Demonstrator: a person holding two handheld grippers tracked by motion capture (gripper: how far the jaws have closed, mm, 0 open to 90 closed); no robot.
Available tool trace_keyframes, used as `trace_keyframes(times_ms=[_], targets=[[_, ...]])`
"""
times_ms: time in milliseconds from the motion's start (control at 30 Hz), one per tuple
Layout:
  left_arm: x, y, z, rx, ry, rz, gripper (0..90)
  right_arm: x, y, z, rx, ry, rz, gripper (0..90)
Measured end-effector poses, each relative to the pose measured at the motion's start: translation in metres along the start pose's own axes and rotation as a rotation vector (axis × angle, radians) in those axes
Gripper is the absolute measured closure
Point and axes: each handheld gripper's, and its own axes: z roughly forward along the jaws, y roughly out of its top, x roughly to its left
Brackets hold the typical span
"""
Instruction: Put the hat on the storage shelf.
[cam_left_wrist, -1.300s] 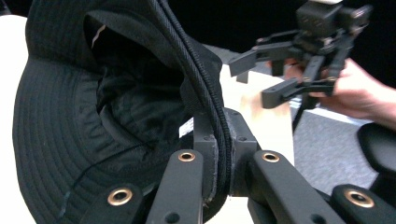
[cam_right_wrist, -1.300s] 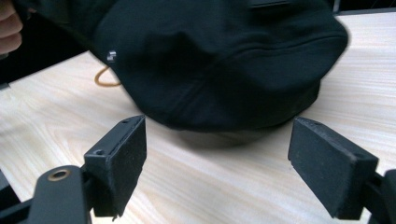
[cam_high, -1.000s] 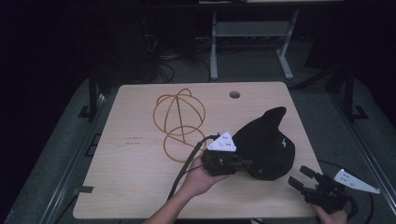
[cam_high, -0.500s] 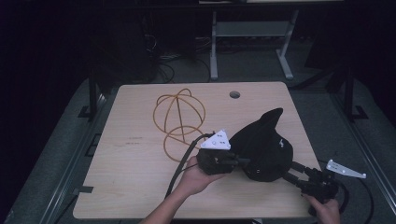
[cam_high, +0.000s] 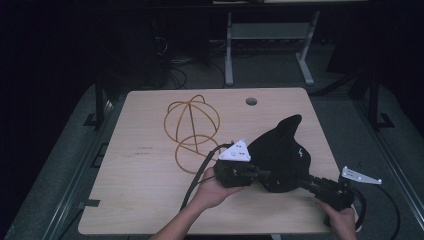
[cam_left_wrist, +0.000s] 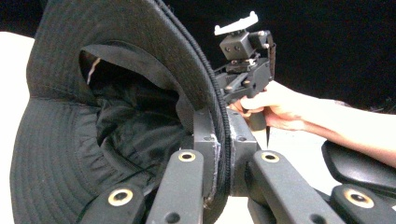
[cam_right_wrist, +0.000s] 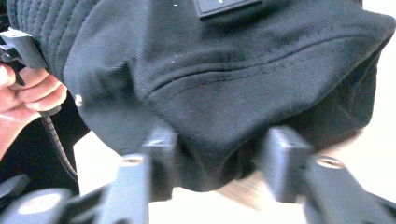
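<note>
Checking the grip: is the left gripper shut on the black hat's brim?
Shut: the left gripper pinches the black fabric hat brim edge between closed jaws.

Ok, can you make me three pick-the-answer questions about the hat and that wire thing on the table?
1. Where is the orange wire frame?
A. on the table
B. on the floor
C. inside the hat

2. What colour is the hat?
A. white
B. black
C. red

3. What is the left hand-held gripper doing?
A. hanging open in the air
B. lying flat on the table
C. pinching the hat's brim

Answers: 1 A, the frame stands on the wooden top beside the hat. 2 B, its cloth is black in every view. 3 C, the left gripper view shows the brim edge clamped between the jaws.
</note>
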Motion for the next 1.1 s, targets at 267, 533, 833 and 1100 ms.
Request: trace_keyframes(times_ms=[267,533,833,1100], targets=[[-0.003,-0.003,-0.004,0.017,0.014,0.024,84.9,0.011,0.004,0.003,0.011,-0.034,-0.085,84.3],[-0.004,-0.011,-0.01,0.023,0.03,0.025,84.7,0.021,0.01,-0.001,-0.011,-0.052,-0.132,86.9],[-0.008,-0.015,-0.016,0.054,0.079,0.078,79.3,0.032,0.023,-0.003,0.0,-0.078,-0.193,87.6],[-0.009,-0.017,-0.028,0.054,0.116,0.092,75.1,0.035,0.036,-0.016,-0.011,-0.101,-0.219,87.8]])
